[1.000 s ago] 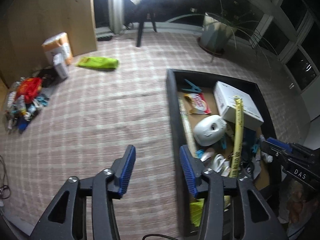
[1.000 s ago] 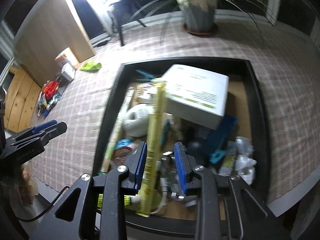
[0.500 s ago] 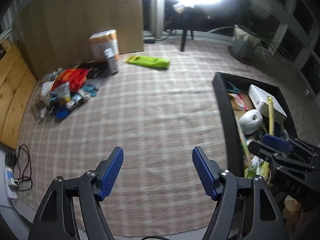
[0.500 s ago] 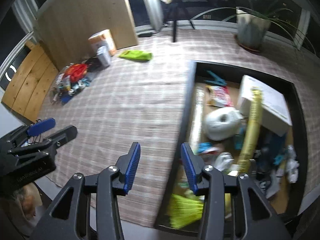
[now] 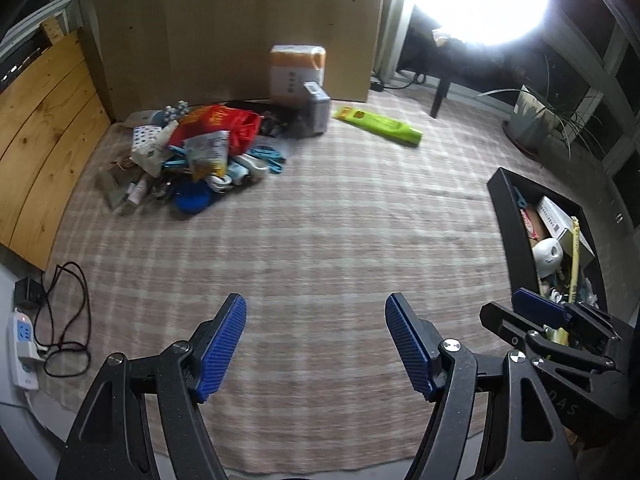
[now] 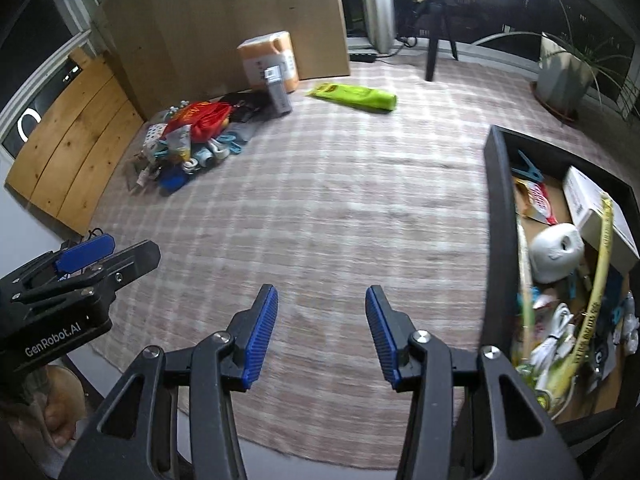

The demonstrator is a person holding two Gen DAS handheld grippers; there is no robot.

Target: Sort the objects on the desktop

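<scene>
A mixed pile of small objects (image 5: 200,152) (image 6: 188,140), with a red bag on top, lies at the far left of the checked cloth (image 5: 320,220). A black tray (image 5: 508,220) (image 6: 494,220) at the right holds a white box (image 6: 592,208), a yellow strip (image 6: 600,276), a white round thing (image 6: 556,252) and several small items. My left gripper (image 5: 316,308) hangs open over bare cloth, with nothing between its fingers. My right gripper (image 6: 320,294) is open too, just left of the tray.
A green packet (image 5: 380,126) (image 6: 356,96), an orange-and-white carton (image 5: 294,68) and a small grey box (image 5: 316,110) sit at the back. A power strip with cables (image 5: 22,344) lies off the cloth's left edge. A potted plant (image 6: 564,76) stands back right.
Both grippers have swung left, away from the tray and out over the cloth, and their jaws have widened. The yellow strip that stood between the right jaws now lies in the tray.
</scene>
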